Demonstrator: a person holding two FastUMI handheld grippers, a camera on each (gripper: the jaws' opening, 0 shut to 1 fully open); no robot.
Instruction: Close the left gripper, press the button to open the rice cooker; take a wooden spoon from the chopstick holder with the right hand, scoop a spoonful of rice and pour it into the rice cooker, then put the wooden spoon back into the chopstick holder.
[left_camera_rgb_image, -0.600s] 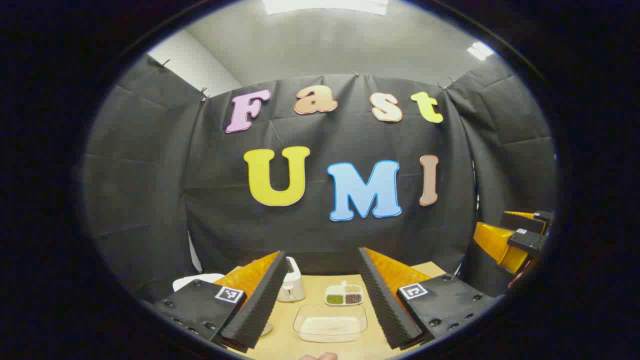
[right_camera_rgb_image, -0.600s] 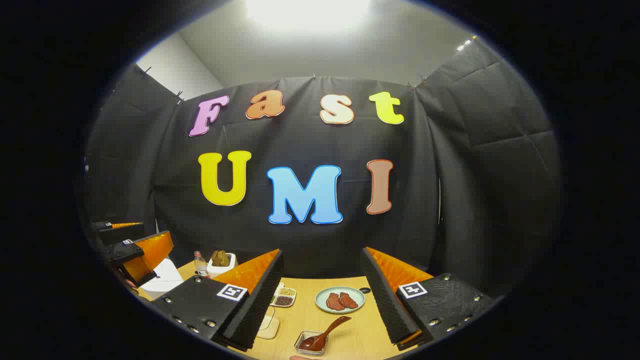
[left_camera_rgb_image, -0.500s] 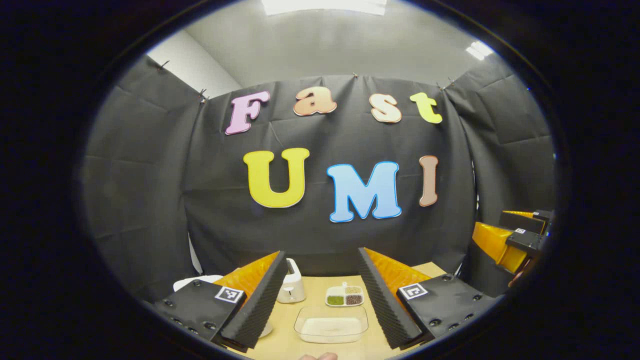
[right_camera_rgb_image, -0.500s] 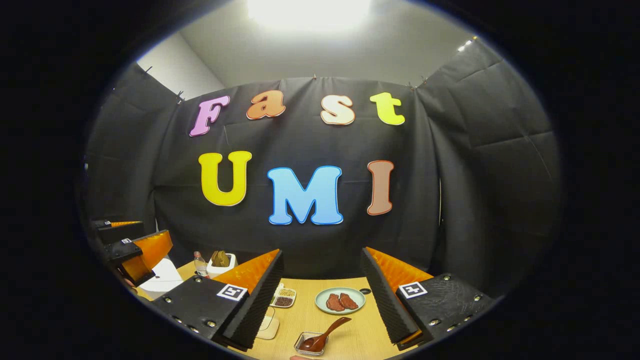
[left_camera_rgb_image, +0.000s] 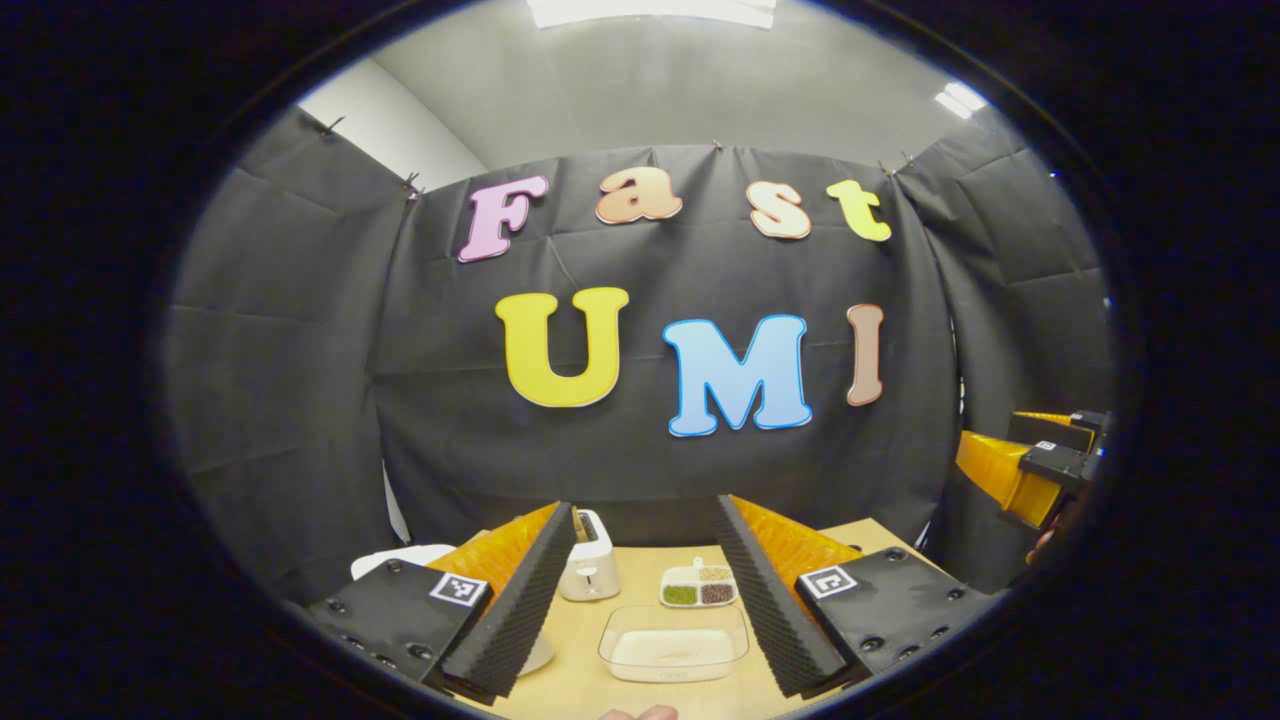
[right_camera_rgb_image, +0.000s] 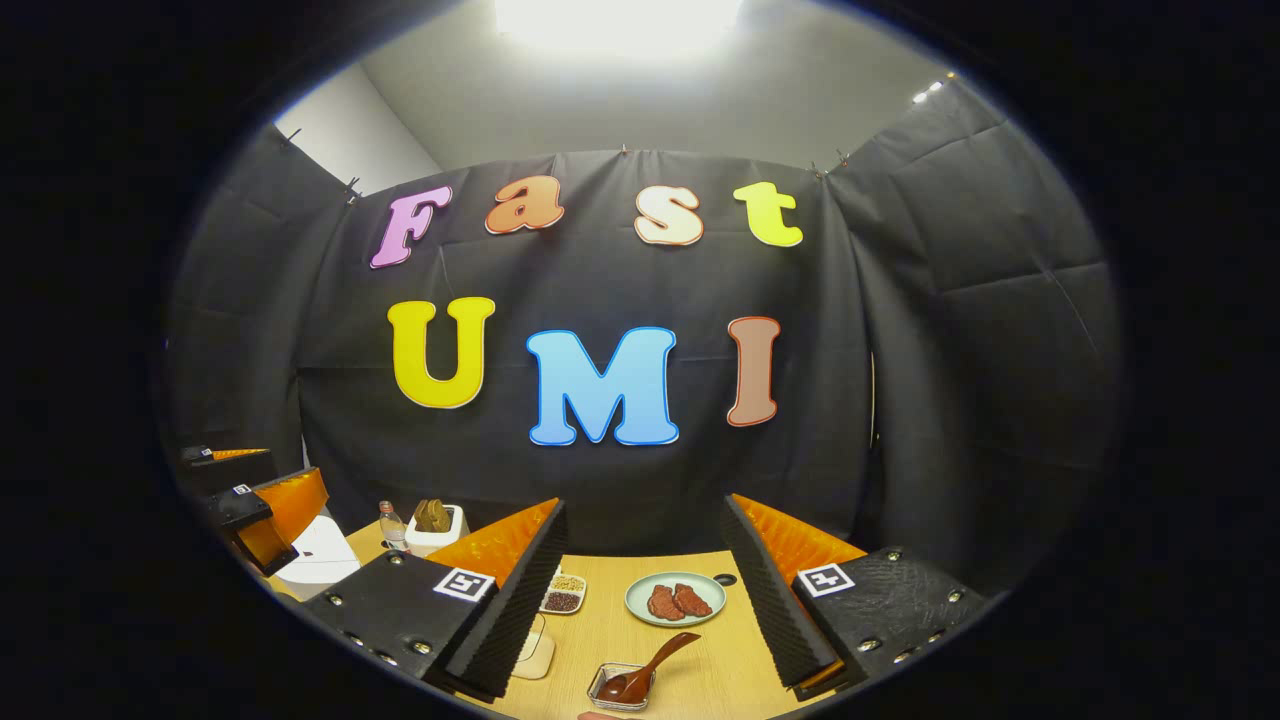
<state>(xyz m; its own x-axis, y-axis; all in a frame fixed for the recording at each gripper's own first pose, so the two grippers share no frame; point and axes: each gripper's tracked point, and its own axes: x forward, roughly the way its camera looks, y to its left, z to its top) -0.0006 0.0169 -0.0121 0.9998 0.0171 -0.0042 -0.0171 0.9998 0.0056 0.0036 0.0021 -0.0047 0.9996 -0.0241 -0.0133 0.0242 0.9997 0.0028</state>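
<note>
Barely anything shifts: our left gripper (left_camera_rgb_image: 645, 590) drifts slightly right over the wooden counter (left_camera_rgb_image: 580, 680), jaws wide apart like the right gripper's (right_camera_rgb_image: 640, 590). Closing hasn't started; the white rice cooker (right_camera_rgb_image: 318, 556) sits far left, lid down.

Both cameras sit low over the table (left_camera_rgb_image: 640, 570) — facing the back wall — sharing its middle.

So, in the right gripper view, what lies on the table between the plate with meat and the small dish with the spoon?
In the right gripper view, nothing: only bare table between plate and dish; the spoon handle points toward that stretch.
</note>
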